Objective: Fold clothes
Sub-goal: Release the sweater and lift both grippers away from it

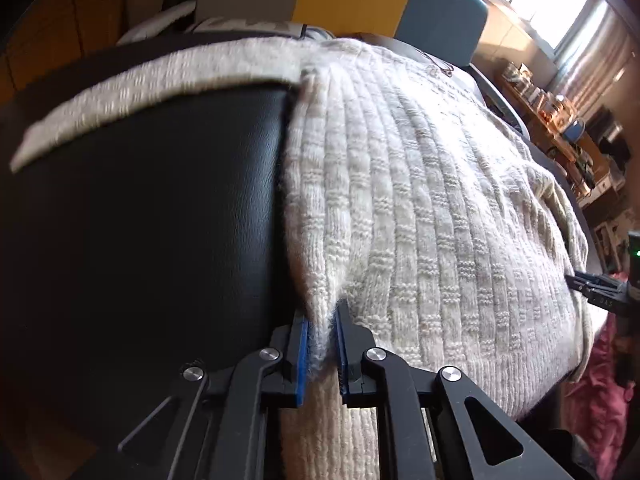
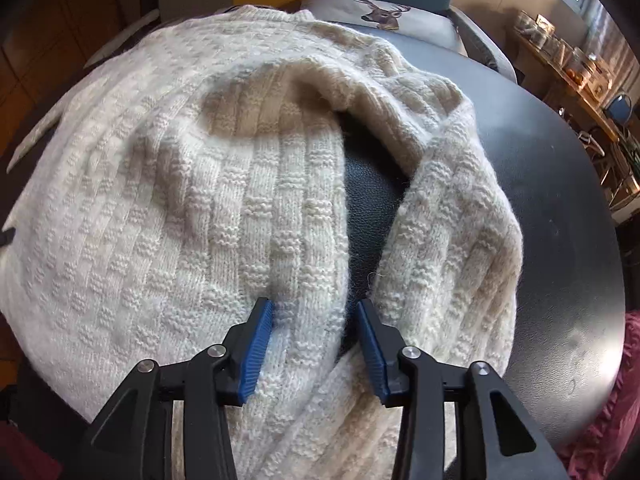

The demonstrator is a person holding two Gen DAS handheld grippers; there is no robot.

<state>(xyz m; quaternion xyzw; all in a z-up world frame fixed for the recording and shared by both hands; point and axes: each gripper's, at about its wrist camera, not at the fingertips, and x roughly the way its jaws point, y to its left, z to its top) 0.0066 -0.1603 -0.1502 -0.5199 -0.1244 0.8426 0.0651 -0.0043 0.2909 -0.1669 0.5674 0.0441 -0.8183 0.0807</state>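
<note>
The left gripper is pinching the sweater hem while the right gripper, fingers apart, is straddling the other hem side and probably should be closing level with it.

Cream basket-weave knit sweater, black leather-look table, blue-padded black tongs, perhaps crimson cloth

blk table, cream knit sweater on it

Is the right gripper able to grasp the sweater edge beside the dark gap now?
Probably yes. The right gripper is open, its fingers straddle the sweater edge beside the bare black table, and nothing lies between them and the knit.
</note>
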